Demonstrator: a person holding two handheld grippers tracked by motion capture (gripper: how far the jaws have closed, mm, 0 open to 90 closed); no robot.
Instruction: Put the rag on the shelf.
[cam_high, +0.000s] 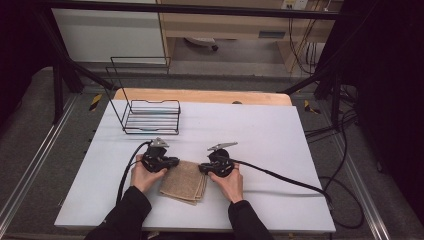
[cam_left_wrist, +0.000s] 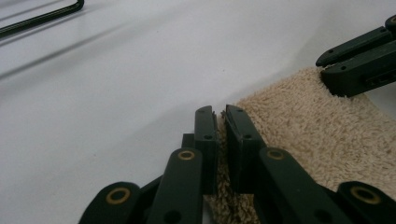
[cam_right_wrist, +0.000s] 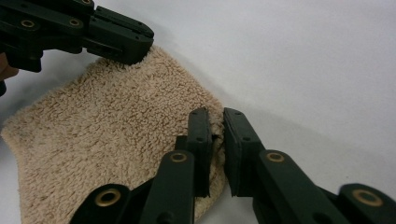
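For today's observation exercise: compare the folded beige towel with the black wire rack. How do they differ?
The towel is soft, beige terry lying flat near the table's front; the wire rack is rigid, black and stands upright farther back. The left gripper and right gripper pinch the towel's corners; the rack stands untouched. Both rest on the white table.

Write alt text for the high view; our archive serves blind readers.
A person's two hands hold black grippers, the left gripper and the right gripper, each shut on a far corner of a folded beige terry towel lying on a white table. A black wire rack stands at the far left.
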